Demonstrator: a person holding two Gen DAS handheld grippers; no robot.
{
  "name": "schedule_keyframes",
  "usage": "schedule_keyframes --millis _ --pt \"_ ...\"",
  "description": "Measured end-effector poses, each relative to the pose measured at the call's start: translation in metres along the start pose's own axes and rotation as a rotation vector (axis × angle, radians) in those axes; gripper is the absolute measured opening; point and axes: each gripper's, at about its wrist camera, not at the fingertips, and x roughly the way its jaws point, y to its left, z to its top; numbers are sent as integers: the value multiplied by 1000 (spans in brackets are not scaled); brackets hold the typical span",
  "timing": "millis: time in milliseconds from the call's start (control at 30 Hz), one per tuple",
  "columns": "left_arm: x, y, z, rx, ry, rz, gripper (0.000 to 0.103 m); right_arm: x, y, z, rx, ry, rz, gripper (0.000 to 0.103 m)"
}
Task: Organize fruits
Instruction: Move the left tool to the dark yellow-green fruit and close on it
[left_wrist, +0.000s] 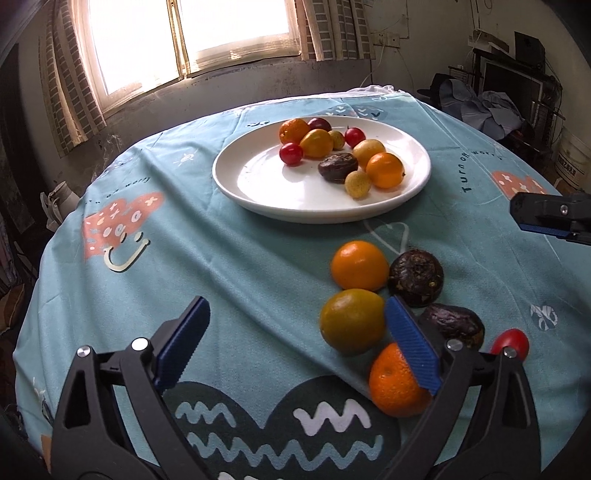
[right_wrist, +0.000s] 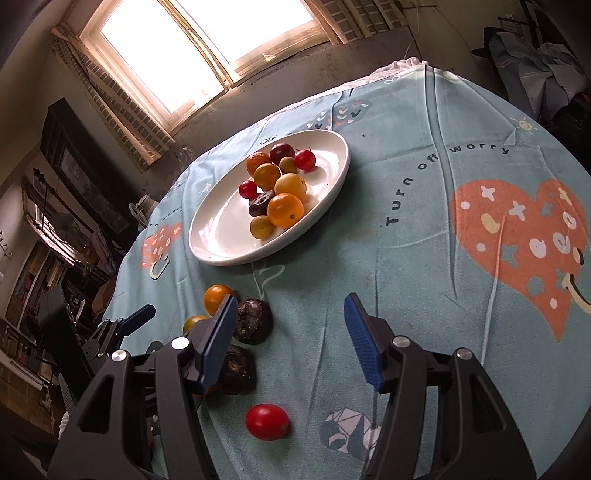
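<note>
Round table under a light blue tablecloth (right_wrist: 424, 258) printed with hearts and the words "Turn off worry" (right_wrist: 439, 177). White plate (left_wrist: 295, 199) at mid-table carries about ten mixed fruits. Loose cluster near the front edge: orange (left_wrist: 358, 264), greenish-yellow citrus (left_wrist: 351, 319), second orange (left_wrist: 395, 384), two dark wrinkled fruits (left_wrist: 415, 278), and a red cherry tomato (right_wrist: 266, 421) just apart. Left gripper (left_wrist: 295, 347) released, jaws spread, right pad touching the cluster. Right gripper (right_wrist: 291, 343) released, holding nothing, above the tomato.

Bare cloth (right_wrist: 424, 266) right of plate (right_wrist: 332, 199), loose fruit cluster (left_wrist: 373, 291) crowding left
</note>
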Motion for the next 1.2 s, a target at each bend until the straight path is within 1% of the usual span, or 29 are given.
schedule_keyframes --millis 33,67,100,133,167,200,233,267,333,400,500,567,767,800,867,967,1100,1200 --pt "-2 11 2 -28 -8 18 100 0 -1 0 2 -1 0 61" --pt "-3 24 3 -70 -17 67 100 -1 -1 0 5 -4 1 61" --pt "-3 38 3 -114 -16 138 99 -2 -2 1 8 -7 4 61" --pt "-3 53 3 -159 -5 184 96 -2 -2 1 11 -9 7 61" --pt "-4 66 2 -210 -1 180 96 -3 -3 1 14 -10 11 61" --pt "-9 75 1 -255 -11 141 96 -3 -2 1 14 -10 13 61" --pt "-15 81 0 -283 -34 102 96 -3 -2 2 12 -10 15 61" --pt "-22 81 -1 -286 -59 83 96 -3 -2 2 10 -11 17 61" --pt "-27 72 -2 -241 -84 85 96 -3 -1 2 7 -11 17 61" --pt "-23 58 -2 -184 -75 93 96 -3 -1 2 9 -8 15 61" --pt "-13 40 -3 -104 -55 125 96 -2 -1 2 10 -8 15 61" --pt "-9 33 -3 -75 -52 134 96 -2 -1 1 8 -8 17 61" --pt "5 20 5 3 -65 123 95 4 2 -1 -6 8 8 61" --pt "8 19 6 10 -62 115 94 4 2 -1 -6 9 7 61" --pt "14 19 8 11 -46 89 87 5 2 -1 -7 10 8 61" --pt "25 23 11 -10 -12 50 83 7 3 -2 -9 16 4 61" --pt "38 28 12 -36 44 -6 82 10 5 -4 -18 26 -2 61" --pt "47 34 10 -68 87 -27 75 11 5 -5 -22 31 -6 61"
